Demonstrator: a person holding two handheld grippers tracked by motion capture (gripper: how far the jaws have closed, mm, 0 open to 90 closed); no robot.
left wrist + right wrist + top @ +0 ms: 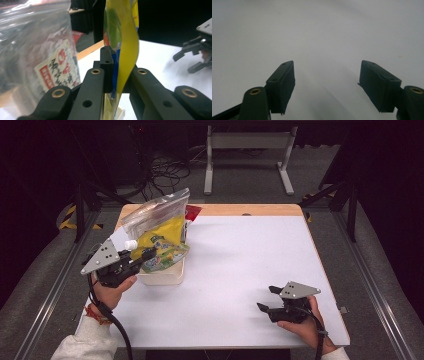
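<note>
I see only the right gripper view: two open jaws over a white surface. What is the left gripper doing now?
Observer: The left gripper is shut on a yellow pouch.
Operator: Where is this pouch?
Observer: Over a white box at the left side of the table. I cannot tell if it touches the box.
Operator: Is another thing in the box?
Observer: Yes, a clear bag stands in it, behind the pouch.
</note>
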